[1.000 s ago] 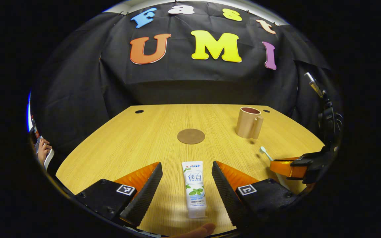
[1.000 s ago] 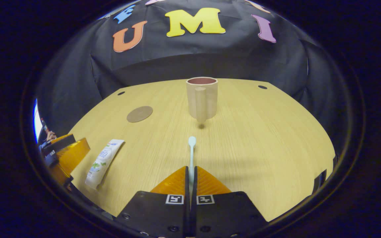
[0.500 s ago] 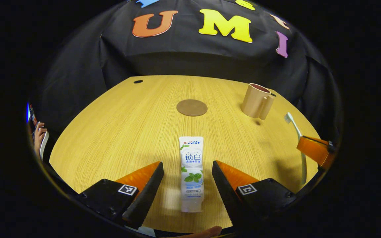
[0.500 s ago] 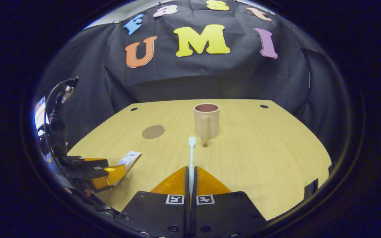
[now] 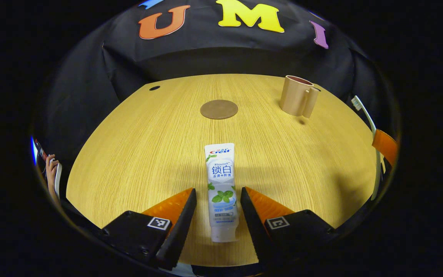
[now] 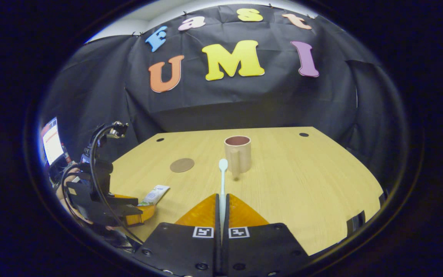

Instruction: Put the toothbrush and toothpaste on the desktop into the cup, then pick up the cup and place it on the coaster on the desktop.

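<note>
So, left gripper (image 5: 217, 194) down low over the wooden surface (image 5: 148, 154), jaws spread open on either side of the toothpaste (image 5: 220, 184), fingers close beside the tube but not touching it. Tube lying flat, cap end toward the camera, far end pointing up at the coaster (image 5: 219, 109). Cup (image 5: 296, 100) standing upright off to the far right in the left gripper view, handle facing the near side, well apart from the coaster. Right gripper (image 6: 221, 200) lifted above the surface, jaws squeezed together on the toothbrush (image 6: 222, 181), brush head sticking out forward and lining up just left of the cup (image 6: 237, 154) in the right gripper view. Same toothbrush (image 5: 365, 119) poking up at the right edge of the left gripper view. Coaster (image 6: 182, 165) sitting bare, left of the cup; toothpaste (image 6: 153, 194) near left, by the other gripper.
</note>
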The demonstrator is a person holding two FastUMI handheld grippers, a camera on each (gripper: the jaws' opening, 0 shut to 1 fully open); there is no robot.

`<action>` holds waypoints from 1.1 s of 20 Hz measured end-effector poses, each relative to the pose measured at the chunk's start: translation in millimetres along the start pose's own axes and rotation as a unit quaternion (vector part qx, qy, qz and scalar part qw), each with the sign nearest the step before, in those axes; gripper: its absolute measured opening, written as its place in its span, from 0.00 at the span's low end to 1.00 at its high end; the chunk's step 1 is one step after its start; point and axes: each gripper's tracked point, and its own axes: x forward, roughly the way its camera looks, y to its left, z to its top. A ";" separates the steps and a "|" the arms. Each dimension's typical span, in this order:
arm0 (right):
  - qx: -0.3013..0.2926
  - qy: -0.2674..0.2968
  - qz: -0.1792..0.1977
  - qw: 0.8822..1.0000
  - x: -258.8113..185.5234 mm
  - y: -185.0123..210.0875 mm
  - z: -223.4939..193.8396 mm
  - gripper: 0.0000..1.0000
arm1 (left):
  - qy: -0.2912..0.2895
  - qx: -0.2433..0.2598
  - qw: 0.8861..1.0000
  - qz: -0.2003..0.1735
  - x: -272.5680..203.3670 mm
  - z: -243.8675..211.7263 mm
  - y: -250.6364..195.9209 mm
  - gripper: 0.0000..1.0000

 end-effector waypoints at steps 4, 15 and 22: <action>0.009 -0.002 0.002 1.000 -3.9 -7.2 0.0 0.00 | 0.004 -0.002 1.000 -0.018 3.8 -1.9 -8.3 0.63; 0.016 -0.015 -0.001 1.000 -0.7 -12.9 21.5 0.00 | 0.000 -0.009 0.999 -0.052 -4.7 -0.7 -12.6 0.40; 0.007 -0.053 0.014 0.998 26.8 -7.6 65.4 0.00 | -0.129 -0.035 0.990 -0.049 -26.8 60.3 -2.8 0.37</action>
